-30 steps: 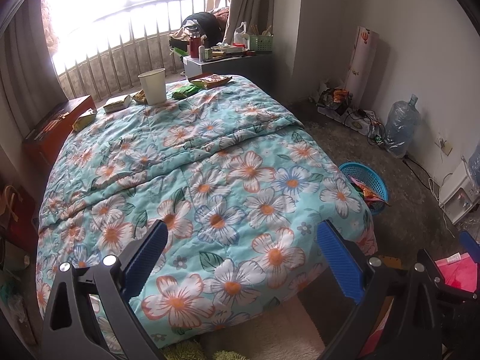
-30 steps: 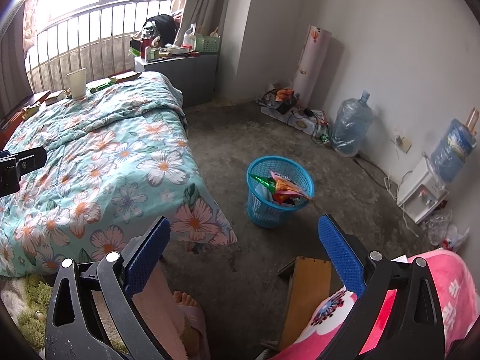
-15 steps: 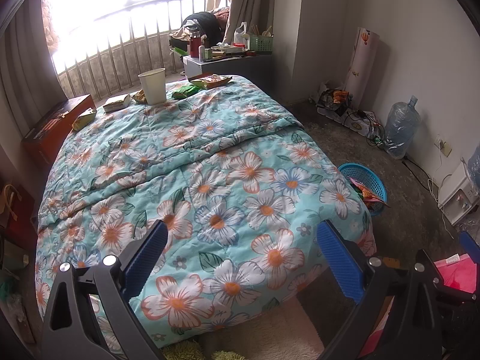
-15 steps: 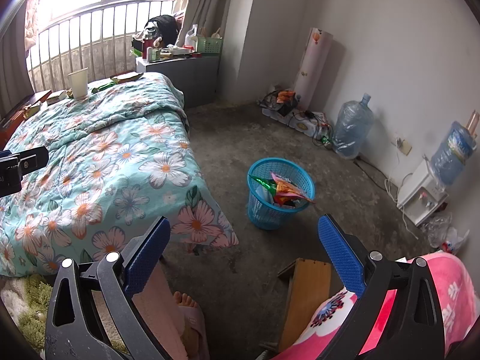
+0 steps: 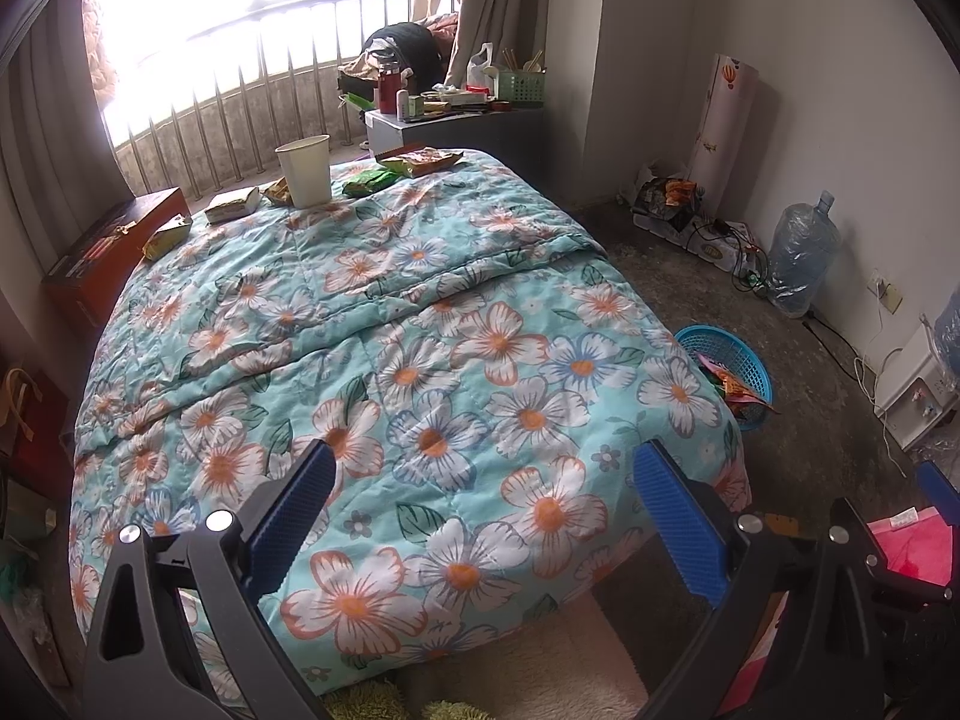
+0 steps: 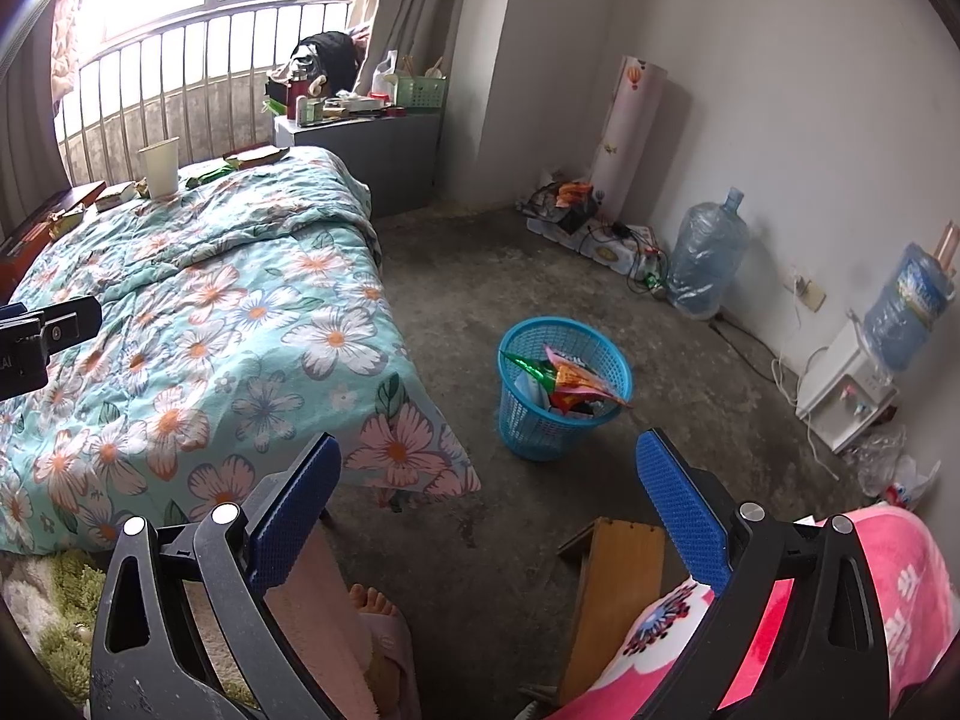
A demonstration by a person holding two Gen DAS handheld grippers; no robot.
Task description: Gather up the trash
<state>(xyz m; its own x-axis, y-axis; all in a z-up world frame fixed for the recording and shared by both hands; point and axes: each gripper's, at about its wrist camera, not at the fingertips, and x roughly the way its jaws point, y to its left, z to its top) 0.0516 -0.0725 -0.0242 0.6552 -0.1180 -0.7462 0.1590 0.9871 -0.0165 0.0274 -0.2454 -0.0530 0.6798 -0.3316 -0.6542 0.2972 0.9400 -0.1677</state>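
Observation:
A white paper cup [image 5: 304, 170] stands at the far end of the floral bed [image 5: 420, 360], with several snack wrappers [image 5: 369, 180] and small cartons [image 5: 232, 204] around it. A blue trash basket [image 6: 561, 387] with wrappers in it stands on the floor right of the bed; it also shows in the left wrist view [image 5: 729, 369]. My left gripper [image 5: 483, 498] is open and empty above the bed's near end. My right gripper [image 6: 489, 489] is open and empty above the floor near the basket.
A grey bedside cabinet [image 6: 366, 156] with clutter stands by the window rail. Water bottles [image 6: 705, 261], cables and a white box [image 6: 846, 399] line the right wall. A wooden stool [image 6: 612, 588], a pink blanket [image 6: 894, 576] and a person's foot [image 6: 375, 603] are close below.
Both grippers have barely shifted; the right view has moved slightly toward the basket. Nothing was grasped or released.

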